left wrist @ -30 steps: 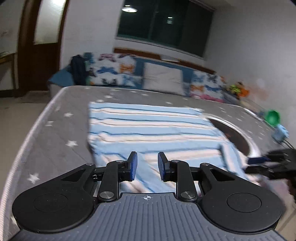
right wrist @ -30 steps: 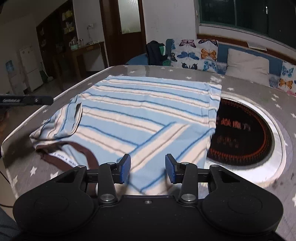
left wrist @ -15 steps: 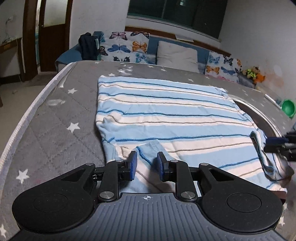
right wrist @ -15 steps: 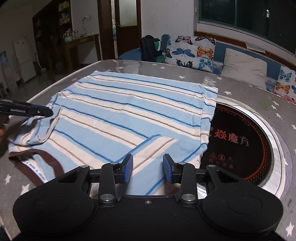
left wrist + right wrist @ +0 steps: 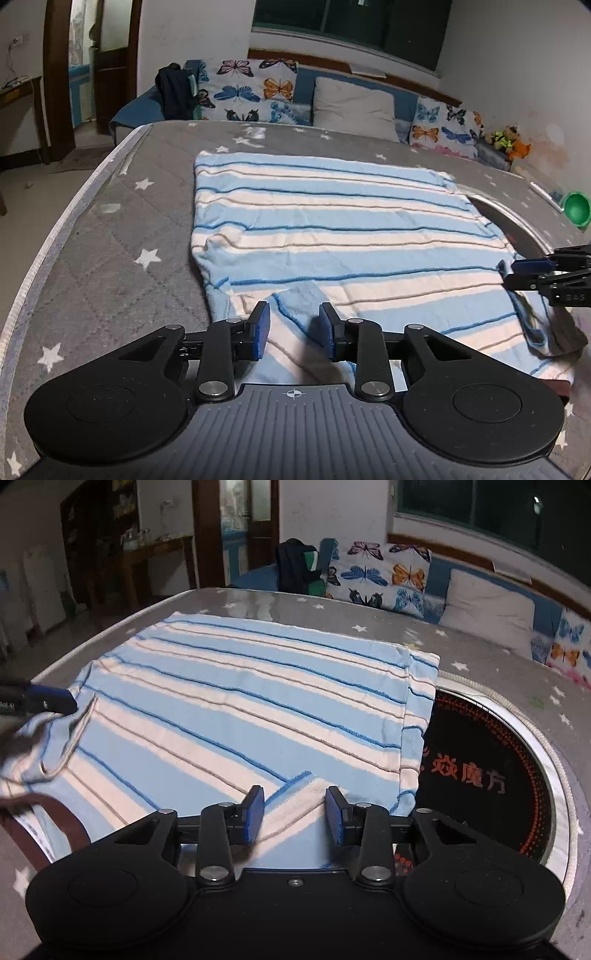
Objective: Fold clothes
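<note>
Home living room: butterfly cushions (image 5: 255, 90), sofa (image 5: 491, 602), quilted table (image 5: 110, 236).

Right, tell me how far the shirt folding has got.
Done: the striped shirt lies flat on the star-print table cover, both sleeves folded inward. In hand: the left gripper, jaws opening, and right gripper stand over the sleeve folds, gripping nothing. Left: folding the body.

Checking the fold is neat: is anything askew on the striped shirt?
Yes: the striped shirt is rumpled at its brown collar, and its right edge overhangs the round black cooktop instead of lying on the cover.
</note>
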`<state>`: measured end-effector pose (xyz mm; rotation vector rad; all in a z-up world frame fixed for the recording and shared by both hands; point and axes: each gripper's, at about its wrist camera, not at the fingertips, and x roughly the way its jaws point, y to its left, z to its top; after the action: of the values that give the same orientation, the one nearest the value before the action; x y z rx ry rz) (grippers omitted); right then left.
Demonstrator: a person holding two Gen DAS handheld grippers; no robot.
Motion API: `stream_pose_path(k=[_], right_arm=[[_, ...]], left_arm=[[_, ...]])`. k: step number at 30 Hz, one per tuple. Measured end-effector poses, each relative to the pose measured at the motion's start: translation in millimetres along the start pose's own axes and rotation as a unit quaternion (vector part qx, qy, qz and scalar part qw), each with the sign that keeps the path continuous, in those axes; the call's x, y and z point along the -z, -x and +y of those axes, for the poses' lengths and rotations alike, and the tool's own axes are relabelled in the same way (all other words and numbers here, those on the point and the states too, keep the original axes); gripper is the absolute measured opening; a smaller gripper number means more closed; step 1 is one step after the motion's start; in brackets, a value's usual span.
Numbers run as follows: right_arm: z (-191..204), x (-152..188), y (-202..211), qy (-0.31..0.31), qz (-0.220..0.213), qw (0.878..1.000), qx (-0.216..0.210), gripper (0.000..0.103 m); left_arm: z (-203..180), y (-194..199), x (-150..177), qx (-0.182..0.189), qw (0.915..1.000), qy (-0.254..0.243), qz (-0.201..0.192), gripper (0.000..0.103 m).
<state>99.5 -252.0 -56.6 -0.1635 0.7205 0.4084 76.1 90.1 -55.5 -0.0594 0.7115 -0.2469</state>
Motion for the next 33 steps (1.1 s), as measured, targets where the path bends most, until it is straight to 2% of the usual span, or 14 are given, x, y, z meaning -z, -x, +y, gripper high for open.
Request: stream_pose_path(k=[10,18,22,26,33], right_arm=[[30.9,31.6,48.5,0.049,0.0,0.998,-0.034,0.039],[54.6,39.0,44.7,0.074,-0.011,0.997,-0.031,0.039],[45.0,43.4,60.1,0.053,-0.016,0.998,-0.025,0.039],[29.7,56.8,67.2,0.024,0.002,1.0,-0.016,0.039],[22.7,58.2,77.3,0.024,0.004,0.999,-0.025,0.04]], left_arm=[[-12.2,28.4,19.3,0.003,0.9996,-0.027,-0.011,0.035],[-25.8,34.6,30.3,-0.004,0.9985,-0.054,-0.008,0.035],[-22.5,40.1,32.5,-0.002,0.9985,-0.053,-0.013,0.037],[-19.5,37.9,36.3,0.003,0.9989,-0.047,-0.006,0.038],[-22.0,39.2,38.0,0.01,0.9979,-0.064,0.007,0.038]])
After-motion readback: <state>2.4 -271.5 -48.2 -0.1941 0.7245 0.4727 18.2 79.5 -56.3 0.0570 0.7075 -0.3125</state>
